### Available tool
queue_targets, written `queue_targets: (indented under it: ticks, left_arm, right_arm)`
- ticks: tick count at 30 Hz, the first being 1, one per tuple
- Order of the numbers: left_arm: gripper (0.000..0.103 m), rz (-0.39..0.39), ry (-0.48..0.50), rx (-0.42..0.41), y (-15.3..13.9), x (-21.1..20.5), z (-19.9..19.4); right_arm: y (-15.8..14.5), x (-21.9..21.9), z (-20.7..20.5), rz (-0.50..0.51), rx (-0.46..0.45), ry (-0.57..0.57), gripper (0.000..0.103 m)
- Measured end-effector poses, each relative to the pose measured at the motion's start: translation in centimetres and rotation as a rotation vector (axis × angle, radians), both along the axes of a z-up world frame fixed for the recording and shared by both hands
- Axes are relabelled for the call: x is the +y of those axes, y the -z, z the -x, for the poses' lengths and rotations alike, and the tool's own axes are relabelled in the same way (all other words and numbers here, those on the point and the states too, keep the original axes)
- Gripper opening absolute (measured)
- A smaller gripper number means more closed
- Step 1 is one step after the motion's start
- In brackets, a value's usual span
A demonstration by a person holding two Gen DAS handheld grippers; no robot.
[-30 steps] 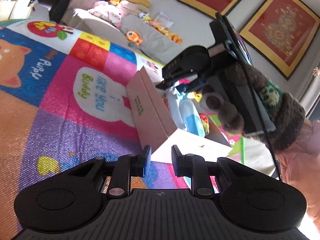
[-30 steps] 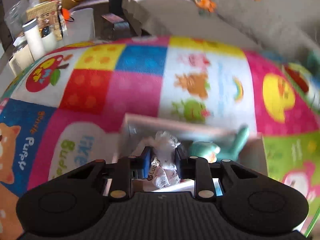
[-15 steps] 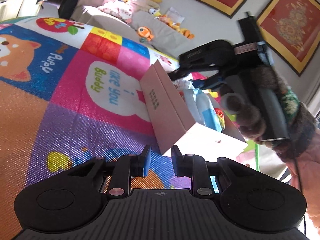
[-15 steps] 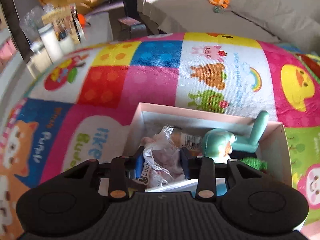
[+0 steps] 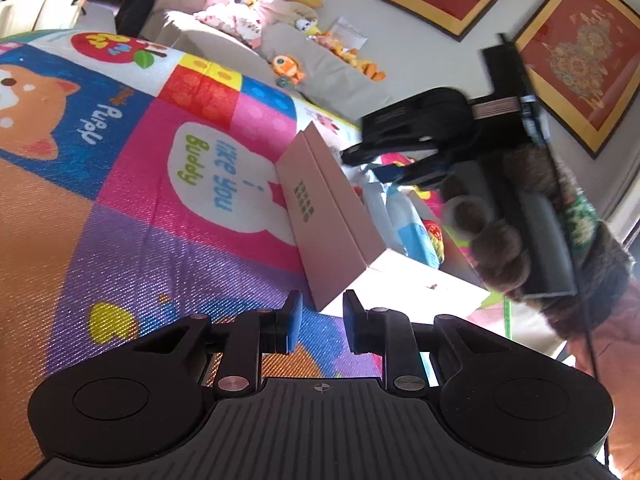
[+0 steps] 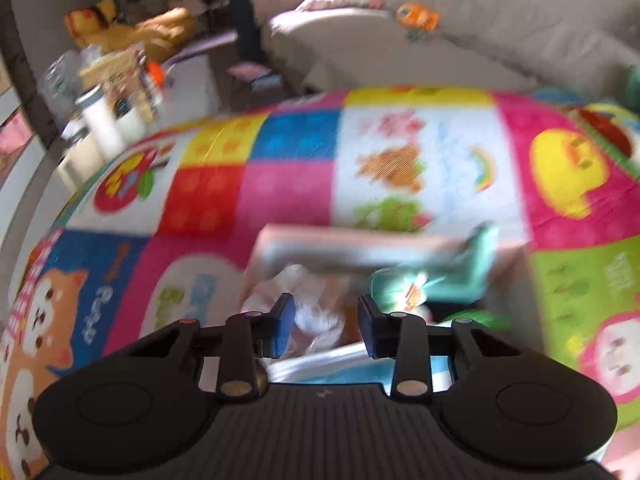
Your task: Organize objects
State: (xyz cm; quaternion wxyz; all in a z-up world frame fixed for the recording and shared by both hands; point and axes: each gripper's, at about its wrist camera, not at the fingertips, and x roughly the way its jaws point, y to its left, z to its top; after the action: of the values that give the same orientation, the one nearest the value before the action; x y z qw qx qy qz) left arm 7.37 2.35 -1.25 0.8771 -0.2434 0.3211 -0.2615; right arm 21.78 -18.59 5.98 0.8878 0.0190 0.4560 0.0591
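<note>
An open pink box (image 5: 332, 216) lies on the colourful play mat. In the right wrist view its rim (image 6: 360, 240) frames a crinkled white bag (image 6: 316, 312), a teal toy (image 6: 460, 276) and a blue-and-white pack (image 6: 340, 372). My right gripper (image 6: 327, 326) hovers over the box with its jaws closing. The white bag lies between and below them, and the right pad stands clear of it. From the left wrist view, the right gripper (image 5: 366, 164) dips into the box, held by a gloved hand (image 5: 492, 240). My left gripper (image 5: 322, 322) is shut and empty, just short of the box's near corner.
The play mat (image 5: 160, 240) spreads left of the box. A grey sofa (image 5: 320, 68) with plush toys lies beyond it. Bottles and jars (image 6: 100, 120) stand at the mat's far left edge. Framed pictures (image 5: 576, 64) hang on the wall.
The right jaws, tight on the white bag a second ago, have spread off it, and the bag rests in the box. The left gripper has kept still and shut.
</note>
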Motion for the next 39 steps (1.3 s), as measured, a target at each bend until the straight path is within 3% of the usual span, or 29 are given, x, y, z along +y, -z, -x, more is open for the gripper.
queue_targets:
  ticks: [5, 14, 18, 23, 27, 31, 34, 37, 39]
  left_arm:
    - [0.024, -0.001, -0.007, 0.012, 0.1, 0.1, -0.2]
    - [0.024, 0.033, -0.048, -0.001, 0.1, 0.8, -0.3]
    - [0.024, 0.031, -0.083, -0.001, -1.4, 1.0, -0.6]
    - [0.024, -0.047, -0.047, -0.036, -5.3, -0.8, -1.5]
    - [0.024, -0.106, -0.013, 0.007, -7.0, -3.3, -3.9]
    - [0.025, -0.263, -0.024, 0.087, -6.4, -6.4, -6.5]
    - [0.062, -0.372, -0.118, 0.113, -5.9, -7.2, -6.9]
    - [0.087, -0.446, -0.154, 0.097, -5.5, -7.1, -6.4]
    - [0.097, -0.484, -0.167, 0.082, -5.2, -6.6, -6.0]
  right_arm:
    - [1.3, 1.8, -0.2, 0.138, 0.003, -0.007, 0.035]
    - [-1.5, 0.5, 4.0, 0.149, -0.103, -0.046, 0.040]
    - [-3.1, -0.6, 6.2, 0.131, -0.141, -0.075, 0.043]
    - [-5.1, -4.0, 10.5, 0.100, -0.240, -0.083, 0.050]
    - [-4.8, -7.8, 15.3, 0.174, -0.361, -0.056, 0.058]
    - [-2.4, -11.4, 18.4, 0.150, -0.330, -0.038, 0.059]
    - [-0.3, -12.6, 19.7, 0.165, -0.307, -0.032, 0.059]
    - [1.8, -12.2, 20.2, 0.200, -0.293, -0.057, 0.059]
    - [3.0, -11.3, 20.0, 0.219, -0.287, -0.076, 0.058]
